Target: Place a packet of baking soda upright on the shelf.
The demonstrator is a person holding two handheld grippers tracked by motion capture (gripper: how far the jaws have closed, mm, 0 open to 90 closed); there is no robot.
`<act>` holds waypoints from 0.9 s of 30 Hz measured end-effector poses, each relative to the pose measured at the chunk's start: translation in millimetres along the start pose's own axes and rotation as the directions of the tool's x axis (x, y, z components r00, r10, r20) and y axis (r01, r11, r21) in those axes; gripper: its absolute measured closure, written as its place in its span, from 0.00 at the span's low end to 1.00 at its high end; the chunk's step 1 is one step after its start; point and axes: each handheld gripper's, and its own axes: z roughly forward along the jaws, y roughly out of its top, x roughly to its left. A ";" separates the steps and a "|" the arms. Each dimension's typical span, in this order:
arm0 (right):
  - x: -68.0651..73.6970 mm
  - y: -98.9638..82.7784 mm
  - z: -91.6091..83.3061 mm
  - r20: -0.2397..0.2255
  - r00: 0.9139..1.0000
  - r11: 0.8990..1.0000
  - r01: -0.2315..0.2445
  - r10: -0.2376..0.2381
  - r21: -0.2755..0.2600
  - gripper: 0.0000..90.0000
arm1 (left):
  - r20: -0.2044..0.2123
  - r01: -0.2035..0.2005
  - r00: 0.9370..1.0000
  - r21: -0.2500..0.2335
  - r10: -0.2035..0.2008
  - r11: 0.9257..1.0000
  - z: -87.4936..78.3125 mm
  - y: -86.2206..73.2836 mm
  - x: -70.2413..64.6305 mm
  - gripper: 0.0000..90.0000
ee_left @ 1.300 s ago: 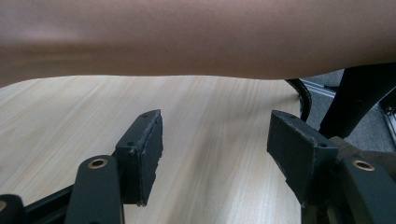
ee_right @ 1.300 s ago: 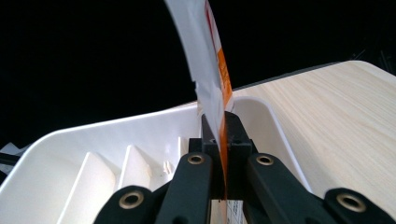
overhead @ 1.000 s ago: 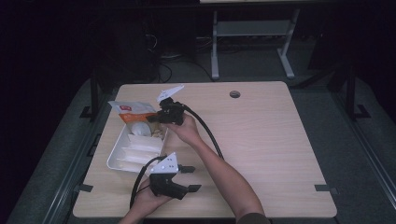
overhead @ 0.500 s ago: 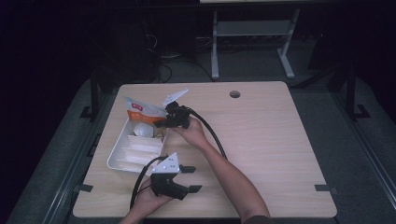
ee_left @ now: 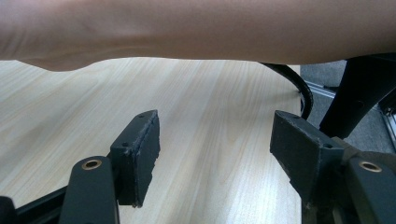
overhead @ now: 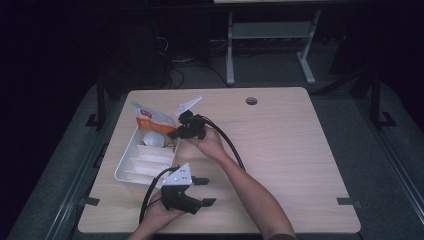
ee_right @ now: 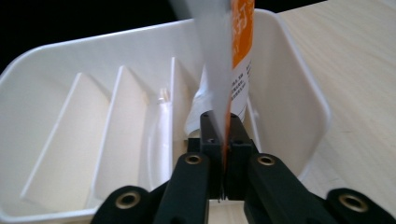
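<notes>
Right gripper (ee_right: pixel 223 154) clamped on the edge of a white-and-orange plastic pouch (overhead: pixel 150 120), held over the far end of a white divided plastic tray (overhead: pixel 131 172) near the desk's left edge. Left gripper (ee_left: pixel 215 154) agape, empty, by the near edge. Pouch seemingly not yet set down; release remaining.

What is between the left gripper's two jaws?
Nothing: the left gripper is open, and the left gripper view shows bare table between its jaws, with a forearm beyond.

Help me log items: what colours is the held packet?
Orange and white packet, clearest in the right gripper view.
</notes>
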 end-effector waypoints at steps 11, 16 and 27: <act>-8.7 10.3 4.6 0.051 0.999 1.000 -0.015 0.014 0.010 0.99 | 0.000 0.002 1.000 -0.003 -0.002 1.000 0.4 0.0 0.0 0.36; -11.6 10.0 5.0 0.036 0.999 1.000 -0.030 0.030 -0.001 0.97 | -0.006 0.002 1.000 0.000 -0.002 1.000 -0.1 0.0 0.6 0.35; -17.3 3.5 -18.8 -0.040 0.996 0.996 -0.078 0.076 -0.049 0.76 | -0.023 0.013 1.000 0.007 -0.013 1.000 0.0 -0.2 3.6 0.31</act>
